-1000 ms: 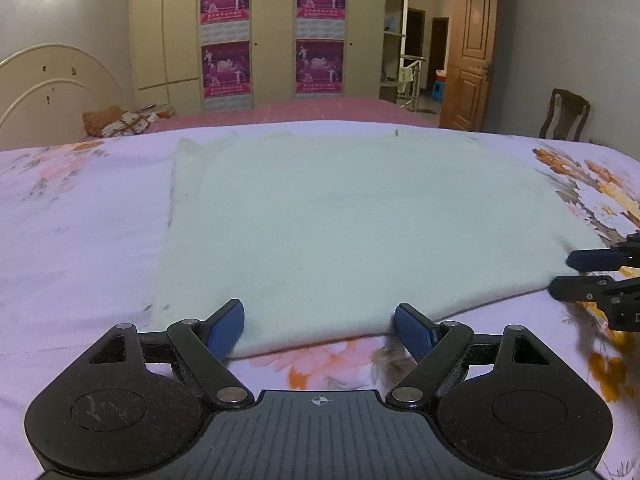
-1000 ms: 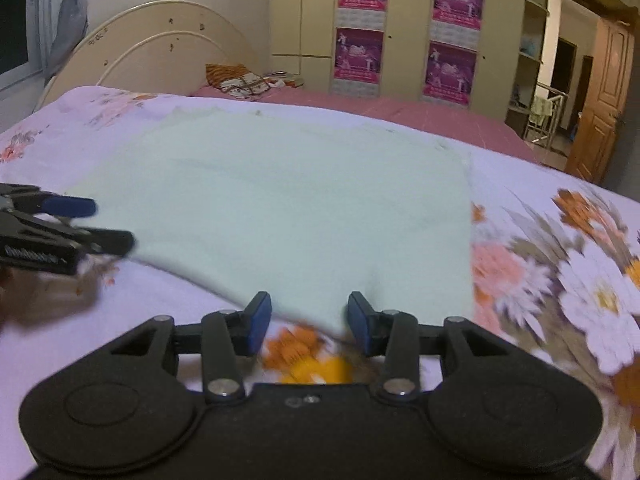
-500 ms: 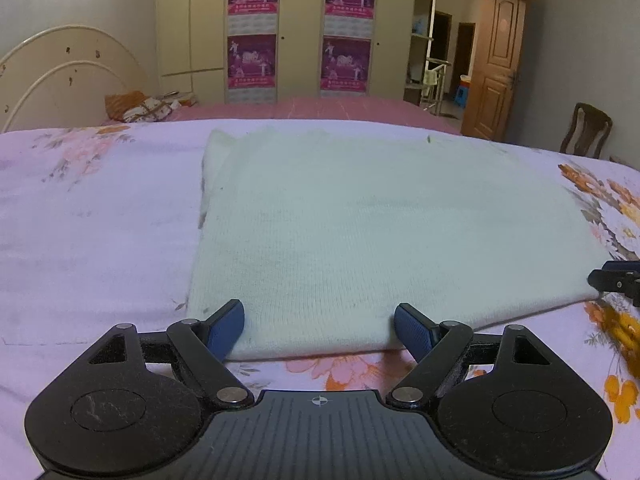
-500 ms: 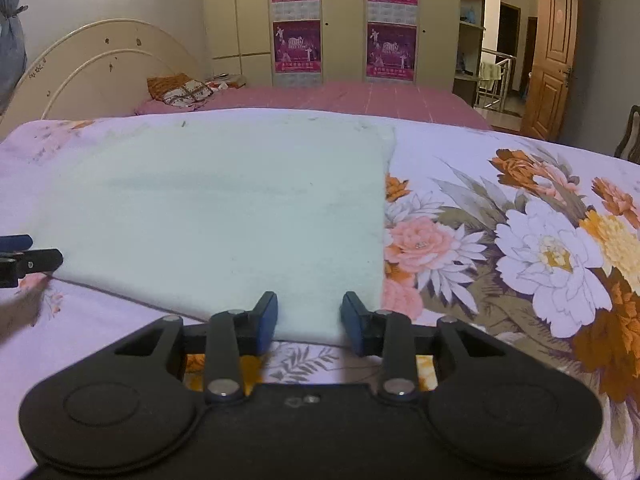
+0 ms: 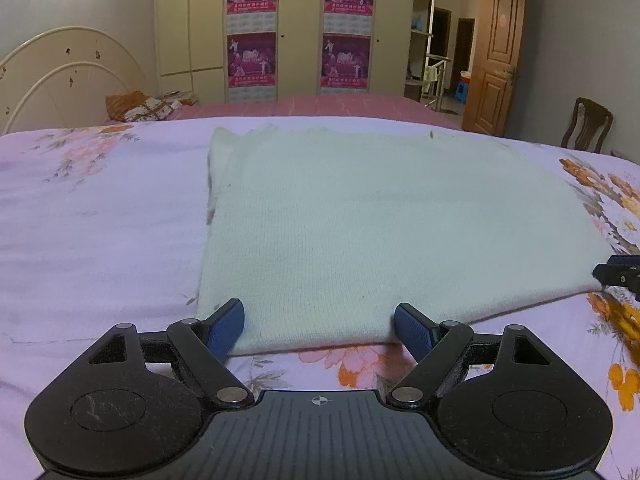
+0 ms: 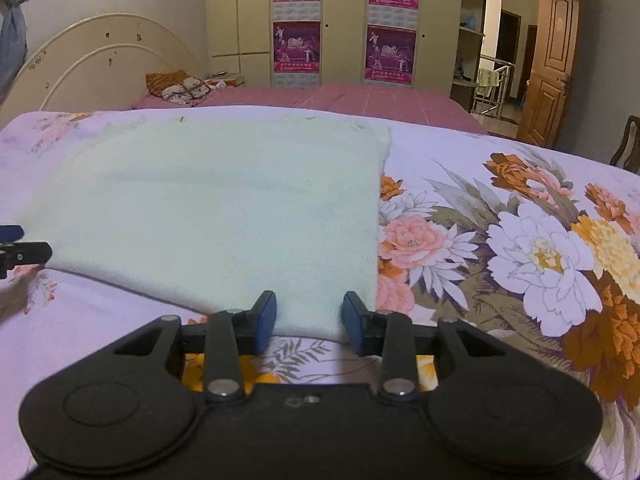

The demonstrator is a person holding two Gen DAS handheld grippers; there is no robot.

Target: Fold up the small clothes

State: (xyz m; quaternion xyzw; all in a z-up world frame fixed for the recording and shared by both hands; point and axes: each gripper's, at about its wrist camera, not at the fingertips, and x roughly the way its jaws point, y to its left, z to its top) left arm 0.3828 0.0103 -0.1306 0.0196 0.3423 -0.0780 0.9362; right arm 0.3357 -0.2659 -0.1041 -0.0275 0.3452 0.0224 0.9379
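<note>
Your pale garment (image 5: 384,232) lies flat on the bed (image 5: 92,232), no fold visible; left hand-held gripper (image 5: 319,322) and right hand-held gripper (image 6: 309,317) both stand apart at its near edge.

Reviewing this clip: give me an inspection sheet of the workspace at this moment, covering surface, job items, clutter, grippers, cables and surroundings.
Surface: floral bedsheet, lilac with orange and white flowers.
Job's things: pale green garment lying flat, near edge toward both grippers.
Clutter: nothing seen on the sheet beside the garment.
Grippers: left gripper open wide at the garment's near left corner; right gripper narrower, pads either side of the near right corner, not pressing.
Cables: nothing seen.
Surroundings: second bed with pink cover, cream headboard, wardrobe with posters, brown door, chair.
</note>
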